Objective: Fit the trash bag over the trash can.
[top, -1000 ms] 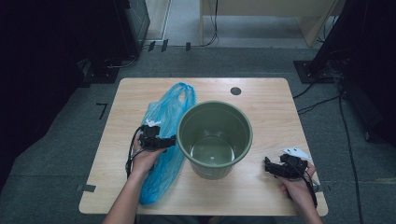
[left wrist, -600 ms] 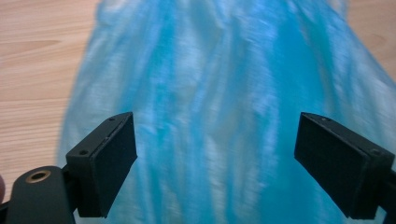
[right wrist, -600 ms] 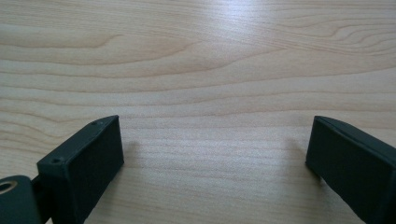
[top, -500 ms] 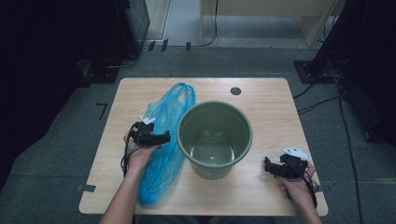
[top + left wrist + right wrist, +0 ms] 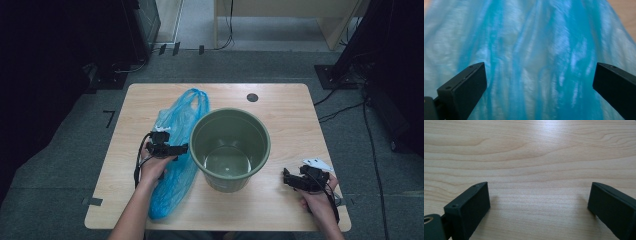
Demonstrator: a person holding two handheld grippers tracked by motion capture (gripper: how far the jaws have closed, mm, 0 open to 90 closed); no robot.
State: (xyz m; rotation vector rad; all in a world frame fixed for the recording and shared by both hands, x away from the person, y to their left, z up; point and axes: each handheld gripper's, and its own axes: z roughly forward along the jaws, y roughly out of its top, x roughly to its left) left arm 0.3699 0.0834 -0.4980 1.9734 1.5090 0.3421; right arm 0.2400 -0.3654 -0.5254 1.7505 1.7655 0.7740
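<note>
Crinkled translucent blue plastic bag point(image 5: 175, 150), lying flat beside green bucket point(image 5: 230, 145)

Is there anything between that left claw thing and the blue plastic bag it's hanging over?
Nothing visible does. The left gripper sits right above the blue bag, jaws wide apart, with bare plastic straight ahead between them. The green bucket stands beside the bag, not in between. Its jaws have just been opening, with nothing pinched.

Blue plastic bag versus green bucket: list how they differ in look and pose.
The blue plastic bag lies flat and crumpled; the green bucket stands upright with its mouth open. The bag is thin, translucent film; the bucket is rigid and opaque. The bag stretches long across the table; the bucket is round. Both rest on the table, side by side.
</note>
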